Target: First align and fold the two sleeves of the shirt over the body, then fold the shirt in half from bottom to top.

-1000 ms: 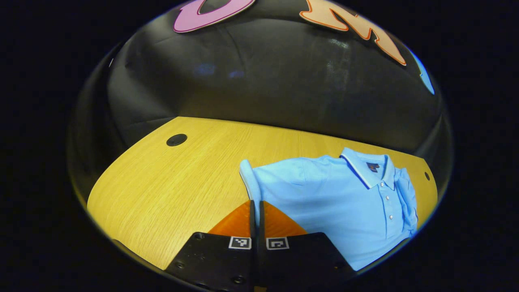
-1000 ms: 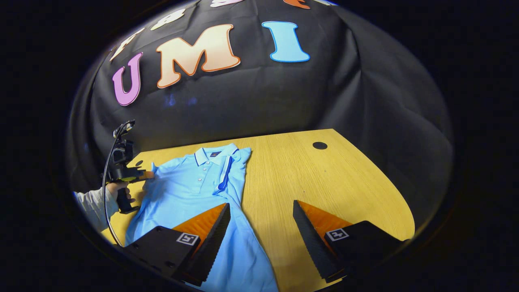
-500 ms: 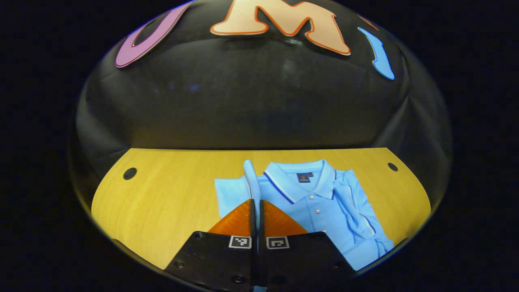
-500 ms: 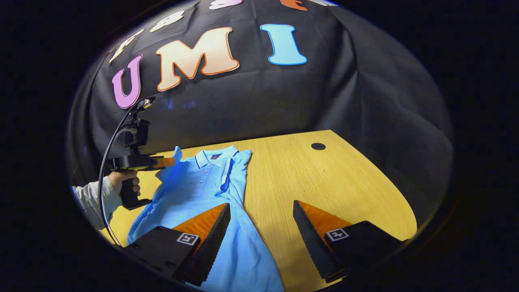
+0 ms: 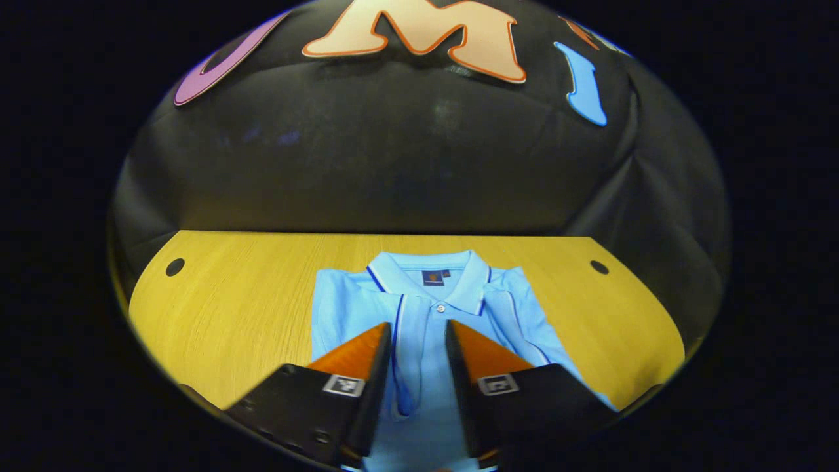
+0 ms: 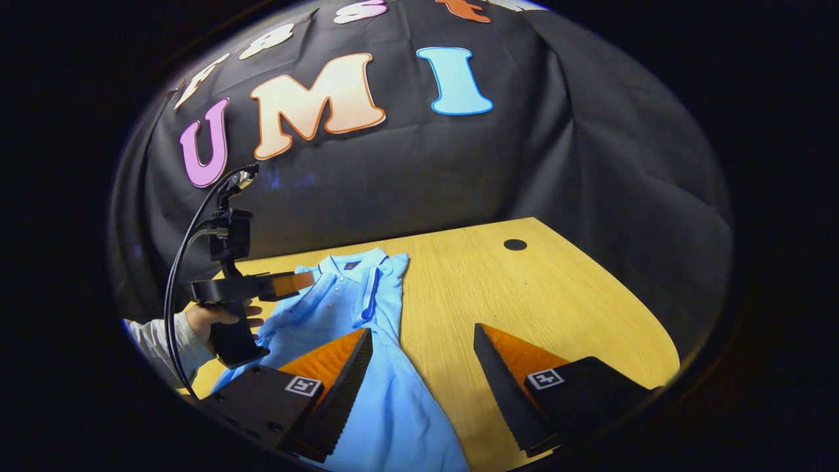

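Now left tongs [image 5: 415,337] released, sleeve [image 5: 401,354] dropped on shirt [image 5: 341,308] | right tongs [image 6: 423,337] agape, unchanged

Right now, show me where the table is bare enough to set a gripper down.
Bare table lies between the shirt and the hole; a wider patch runs from the shirt's edge to the other hole. The middle is crowded: the shirt lies there, left gripper above it.

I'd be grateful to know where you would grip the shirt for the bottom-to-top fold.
Probably the near hem corners of the shirt, approached from the table's near edge: both sleeves lie folded over the body, the collar is far, and both grippers are open.
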A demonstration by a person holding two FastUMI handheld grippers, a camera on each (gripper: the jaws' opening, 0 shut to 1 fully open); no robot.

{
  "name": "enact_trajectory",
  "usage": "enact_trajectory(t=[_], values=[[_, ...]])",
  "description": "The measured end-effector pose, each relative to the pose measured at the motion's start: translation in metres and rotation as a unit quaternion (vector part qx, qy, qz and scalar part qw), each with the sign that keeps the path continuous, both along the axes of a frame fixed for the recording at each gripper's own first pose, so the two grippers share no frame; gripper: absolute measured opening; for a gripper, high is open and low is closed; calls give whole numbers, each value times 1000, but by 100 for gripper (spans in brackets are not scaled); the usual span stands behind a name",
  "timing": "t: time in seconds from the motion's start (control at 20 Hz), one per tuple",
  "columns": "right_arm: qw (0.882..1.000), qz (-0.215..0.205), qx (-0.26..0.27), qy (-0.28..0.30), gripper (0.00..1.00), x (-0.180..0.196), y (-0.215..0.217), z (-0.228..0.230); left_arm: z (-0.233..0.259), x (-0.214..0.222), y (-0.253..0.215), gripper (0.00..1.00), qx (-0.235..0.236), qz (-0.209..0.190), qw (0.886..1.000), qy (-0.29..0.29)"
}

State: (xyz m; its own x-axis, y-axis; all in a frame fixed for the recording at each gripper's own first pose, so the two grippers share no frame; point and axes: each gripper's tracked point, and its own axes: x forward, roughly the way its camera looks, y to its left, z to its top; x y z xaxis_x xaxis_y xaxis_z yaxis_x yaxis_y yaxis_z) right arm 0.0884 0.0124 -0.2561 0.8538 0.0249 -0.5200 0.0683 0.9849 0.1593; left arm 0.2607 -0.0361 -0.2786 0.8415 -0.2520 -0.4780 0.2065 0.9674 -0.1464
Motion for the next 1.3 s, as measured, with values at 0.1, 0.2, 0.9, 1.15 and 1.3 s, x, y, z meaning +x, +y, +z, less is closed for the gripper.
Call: enact_trajectory(t=[0.1,0.2,0.9,1.15,1.3], values=[[1000,16,4,-19,97,-8,6,10,22,-23,9,85,1,13,1000,-18],[999,25,2,-24,98,-23,6,19,40,-51,19,94,-4,25,999,-29],[997,71,-25,-11,98,-138,9,12,42,-273,108,96,53,39,998,-25],[996,71,-45,31,92,-178,-2,-35,-2,-324,120,96,63,29,997,14],[995,67,-51,56,98,-197,-4,-62,-24,-342,123,96,70,25,997,29]])
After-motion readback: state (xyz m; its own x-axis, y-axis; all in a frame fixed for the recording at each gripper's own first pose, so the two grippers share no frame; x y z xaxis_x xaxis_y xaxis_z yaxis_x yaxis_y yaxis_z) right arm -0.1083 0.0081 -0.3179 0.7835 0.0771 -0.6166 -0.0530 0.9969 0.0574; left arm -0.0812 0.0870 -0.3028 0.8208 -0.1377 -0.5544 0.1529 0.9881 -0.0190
